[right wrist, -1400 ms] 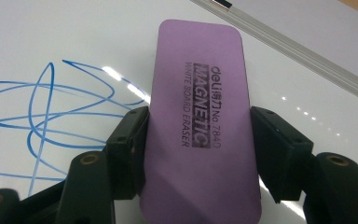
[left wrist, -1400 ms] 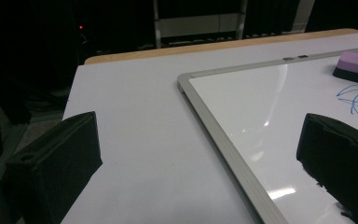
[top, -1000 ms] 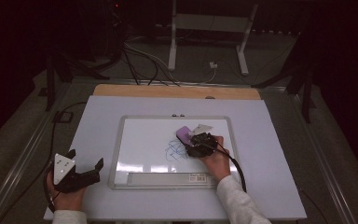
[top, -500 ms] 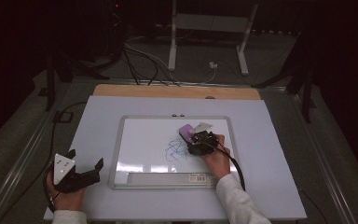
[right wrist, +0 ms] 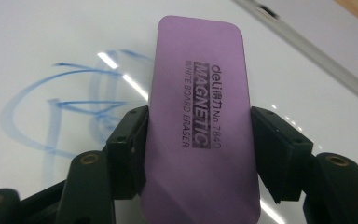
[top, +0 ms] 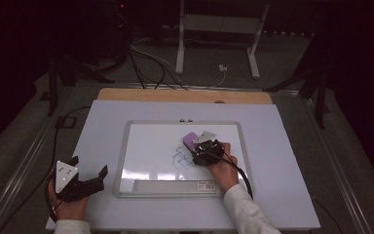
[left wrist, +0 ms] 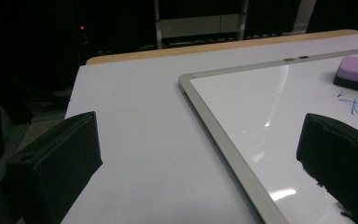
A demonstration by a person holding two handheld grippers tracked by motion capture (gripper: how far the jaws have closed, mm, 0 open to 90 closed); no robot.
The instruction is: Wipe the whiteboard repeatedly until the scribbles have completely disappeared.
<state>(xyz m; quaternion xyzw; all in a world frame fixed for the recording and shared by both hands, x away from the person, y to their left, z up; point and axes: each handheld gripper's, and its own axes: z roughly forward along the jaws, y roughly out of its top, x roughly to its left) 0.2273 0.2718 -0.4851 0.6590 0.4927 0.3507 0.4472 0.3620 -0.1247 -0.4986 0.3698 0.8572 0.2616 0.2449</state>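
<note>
Item one, my right tool (top: 200, 148): just right of centre in the high view, over the whiteboard (top: 151, 146). In the right gripper view its two black jaws clamp the long sides of the purple eraser (right wrist: 200, 116), one pad on each edge, the printed face turned up toward the camera. I read that as a firm hold at a middling width.

Item two, the eraser: in the high view it (top: 191, 139) sits at the upper middle of the board, touching or just above its surface; I cannot tell which. The left gripper view catches it at the upper right edge of the frame (left wrist: 356, 74).

Item three, blue marker scribble (top: 180, 158): on the board just below and left of the eraser in the high view; in the right gripper view it (right wrist: 70, 107) lies in the left half of the frame, beside the eraser.

Item four, my left tool (top: 88, 174): lower left of the high view, on the white worktop (top: 282, 161) just off the board's left frame, well apart from the eraser. In the left gripper view the jaws stand wide apart with nothing between them, only worktop and the board's corner (left wrist: 186, 81).

Item five, grey tray strip (top: 175, 185): along the board's bottom edge.
</note>
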